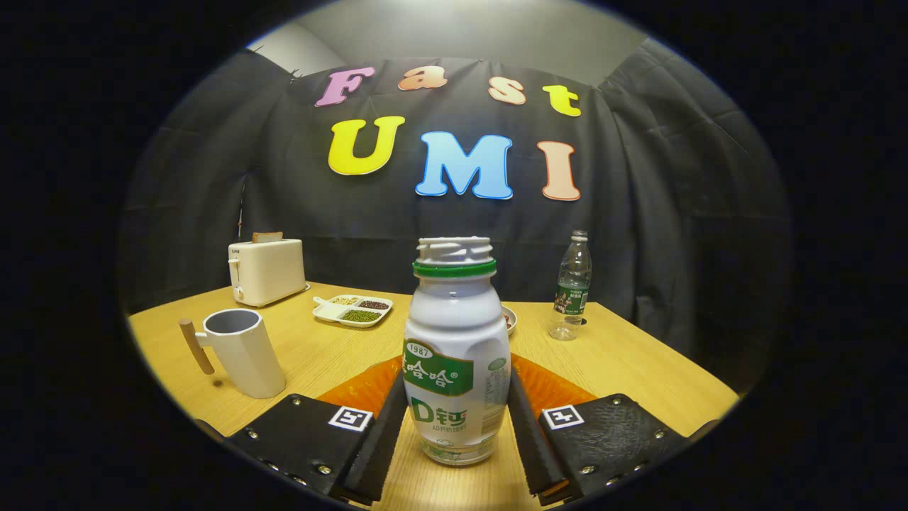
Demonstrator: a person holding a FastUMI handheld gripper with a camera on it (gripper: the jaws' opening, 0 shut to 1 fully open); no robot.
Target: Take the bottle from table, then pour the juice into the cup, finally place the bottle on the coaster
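Note:
A white juice bottle (456, 355) with a green label and green neck ring stands upright between my fingers, its mouth uncapped. My gripper (455, 426) has both fingers pressed against the bottle's lower sides. An orange coaster (358, 389) lies on the wooden table (631, 362) just behind the bottle, showing on both sides of it above the fingers. Whether the bottle's base rests on the table or hangs just above it I cannot tell. A white cup (245, 351) with a wooden handle stands empty-looking to the left, beyond the left finger.
At the back left stands a white toaster (267, 271) with a slice in it. A divided white tray (353, 309) of beans lies mid-table. A small bowl (509, 319) peeks from behind the juice bottle. A clear water bottle (572, 287) stands at the back right.

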